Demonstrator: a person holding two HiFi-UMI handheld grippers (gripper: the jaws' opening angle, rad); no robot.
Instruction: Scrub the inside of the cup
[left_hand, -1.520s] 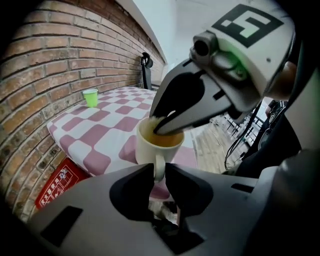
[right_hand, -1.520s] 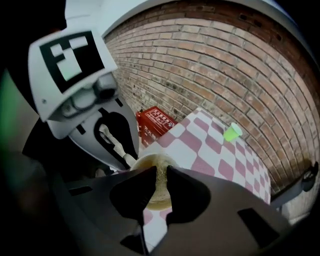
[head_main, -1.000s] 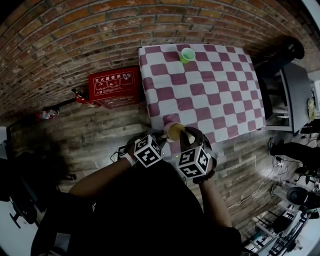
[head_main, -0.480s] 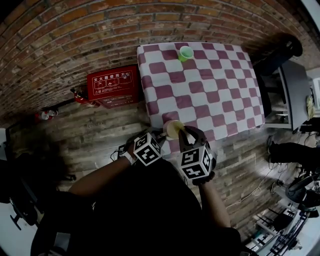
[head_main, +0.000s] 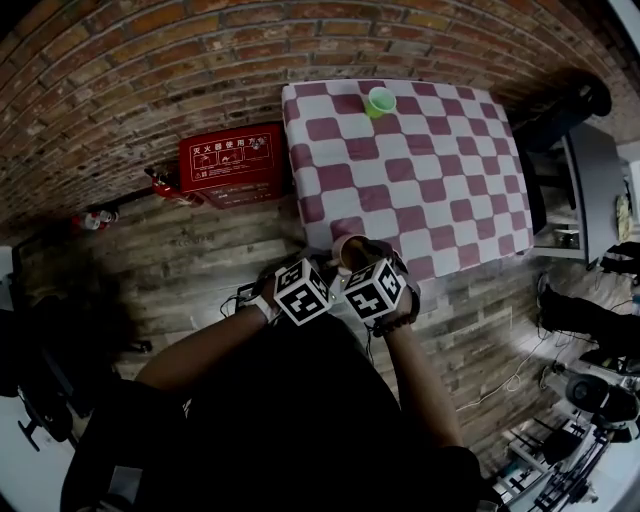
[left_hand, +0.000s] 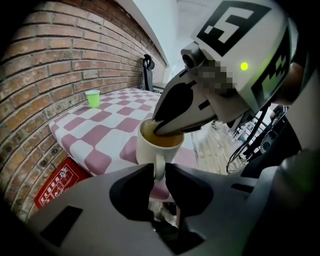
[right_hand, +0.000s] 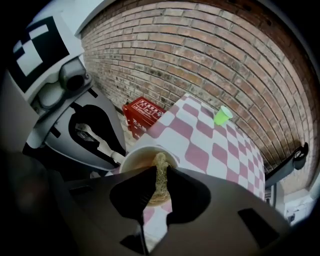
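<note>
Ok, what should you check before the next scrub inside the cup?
1. Left gripper shut on the cup by its handle: ok.
2. Right gripper shut on the sponge: ok.
3. Sponge reaching inside the cup: ok.
4. Cup upright: ok.
5. Cup resting on the table: cannot tell.
6. Green cup far from the scrubbing: ok.
</note>
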